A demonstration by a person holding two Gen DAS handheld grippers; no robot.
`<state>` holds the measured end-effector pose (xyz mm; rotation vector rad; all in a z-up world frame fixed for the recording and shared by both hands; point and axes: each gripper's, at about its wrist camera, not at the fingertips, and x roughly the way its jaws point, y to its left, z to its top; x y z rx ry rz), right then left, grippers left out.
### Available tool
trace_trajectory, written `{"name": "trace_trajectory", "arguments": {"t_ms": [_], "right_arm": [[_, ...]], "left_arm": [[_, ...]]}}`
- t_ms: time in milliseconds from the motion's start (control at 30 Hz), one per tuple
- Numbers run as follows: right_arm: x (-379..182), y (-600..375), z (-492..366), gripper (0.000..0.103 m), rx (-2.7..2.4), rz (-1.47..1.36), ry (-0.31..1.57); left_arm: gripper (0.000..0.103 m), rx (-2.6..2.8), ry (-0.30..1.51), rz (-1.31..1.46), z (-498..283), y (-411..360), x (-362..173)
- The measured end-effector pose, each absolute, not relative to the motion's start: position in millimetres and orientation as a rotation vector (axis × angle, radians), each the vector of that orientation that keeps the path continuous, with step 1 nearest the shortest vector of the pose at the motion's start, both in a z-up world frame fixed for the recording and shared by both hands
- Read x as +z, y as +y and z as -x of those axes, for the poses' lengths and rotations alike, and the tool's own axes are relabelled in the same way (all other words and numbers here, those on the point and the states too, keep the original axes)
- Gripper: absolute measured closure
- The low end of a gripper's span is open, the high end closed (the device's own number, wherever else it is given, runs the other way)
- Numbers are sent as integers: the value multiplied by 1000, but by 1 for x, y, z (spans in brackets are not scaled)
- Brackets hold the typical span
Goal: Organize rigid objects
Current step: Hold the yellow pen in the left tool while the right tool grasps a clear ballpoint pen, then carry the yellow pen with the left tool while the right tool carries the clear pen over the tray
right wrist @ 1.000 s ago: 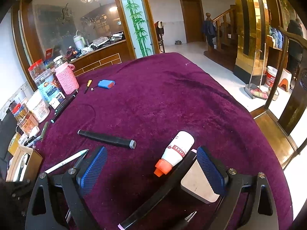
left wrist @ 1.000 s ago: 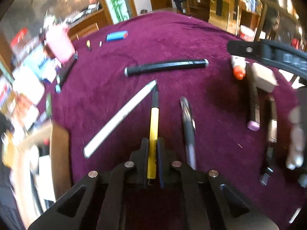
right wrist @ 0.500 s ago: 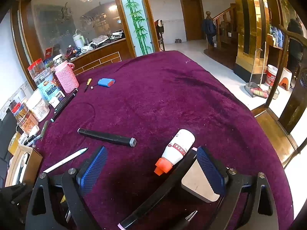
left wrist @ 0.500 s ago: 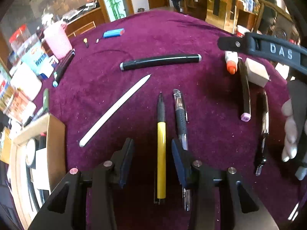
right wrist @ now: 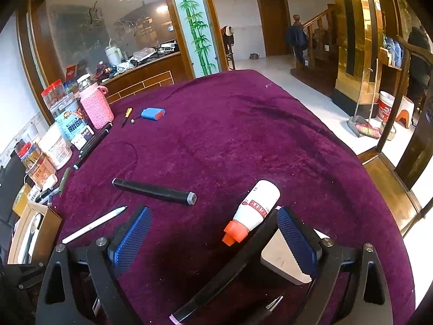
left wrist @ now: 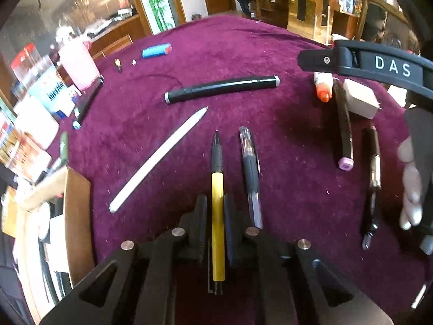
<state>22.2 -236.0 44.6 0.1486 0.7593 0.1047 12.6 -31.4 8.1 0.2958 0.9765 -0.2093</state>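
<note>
The purple velvet tablecloth is spreading out ahead of both tools, with the writing things lying on it in a rough side-by-side row, which reads as a lineup being built. Across the top of the left wrist view the right gripper is reaching in, its black bar lettered "DAS"; its blue-padded jaws are standing wide apart and pressing on nothing, probably waiting its turn. Just beyond its right finger the white glue bottle is lying with its orange cap toward the tool and a red label too small to read, and beside the right finger sits a pale eraser block.

Far ahead of the left gripper the fat black marker is lying crosswise, not yet aligned. Ahead and to the left the white stylus is slanting away. Just right of the fingers the clear gel pen is lying parallel to them.

The left gripper's jaws are pinching the yellow pen at mid-barrel, tip pointing forward, seemingly to straighten it beside the gel pen.
</note>
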Motion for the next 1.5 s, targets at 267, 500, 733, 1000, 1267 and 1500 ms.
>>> {"name": "trace_trajectory", "arguments": {"t_ms": [267,500,733,1000,1267,1500], "right_arm": [[51,-236,-16,7,139,-148,697],[65,-210,-3,7,218,-89,666],[36,-133,-7,10,323,46,952],[12,-89,2,86,266,155,985],[24,-130,4,92,392,-167,998],[48,-122,7,92,612,-407,1005]], "left_arm": [[95,-224,936,-80,11,8,25],[95,-201,787,111,79,81,74],[95,-104,711,199,127,150,79],[95,-21,685,297,155,211,72],[95,22,690,350,167,244,64],[95,47,740,345,153,257,64]]}}
